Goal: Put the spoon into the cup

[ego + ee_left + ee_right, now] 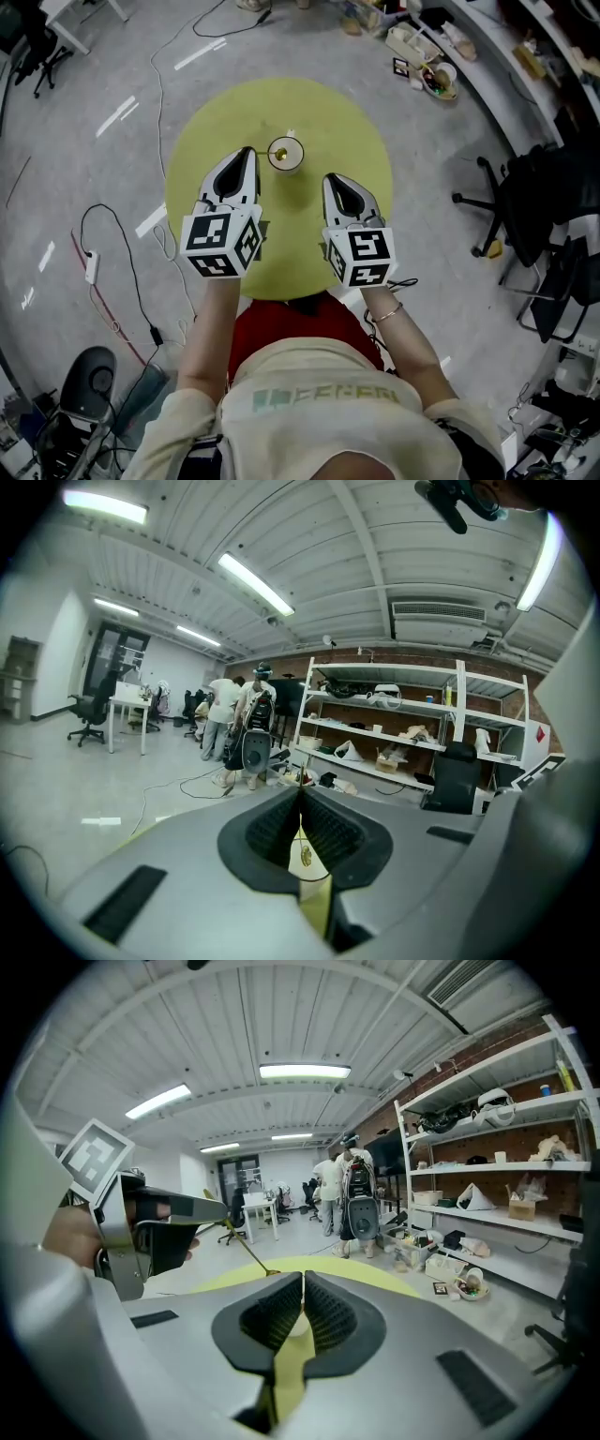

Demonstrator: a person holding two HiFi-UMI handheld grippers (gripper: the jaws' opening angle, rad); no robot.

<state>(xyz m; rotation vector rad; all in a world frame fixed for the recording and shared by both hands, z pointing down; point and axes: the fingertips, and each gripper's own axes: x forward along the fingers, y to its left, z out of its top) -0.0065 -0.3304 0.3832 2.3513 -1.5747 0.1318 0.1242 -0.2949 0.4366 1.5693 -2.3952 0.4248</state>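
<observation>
Left tool (248, 152) has its jaws pressed together on the thin gold spoon (239, 1234), gripping it near the upper end of the handle. The spoon slants down from the jaw tips toward the cup (286, 153). In the left gripper view its lower end shows through the slit between the pads, at the cup's rim; whether it is inside the cup I cannot tell. Right tool (330, 178) is closed with nothing between its jaws and is held over the tabletop just right of the cup, apart from it. The cup stands upright a little past the middle of the round yellow tabletop (342, 117), toward its far edge. Cables (112, 281) trail over the grey floor (84, 159) on the left, and an office chair (525, 206) stands to the right.
</observation>
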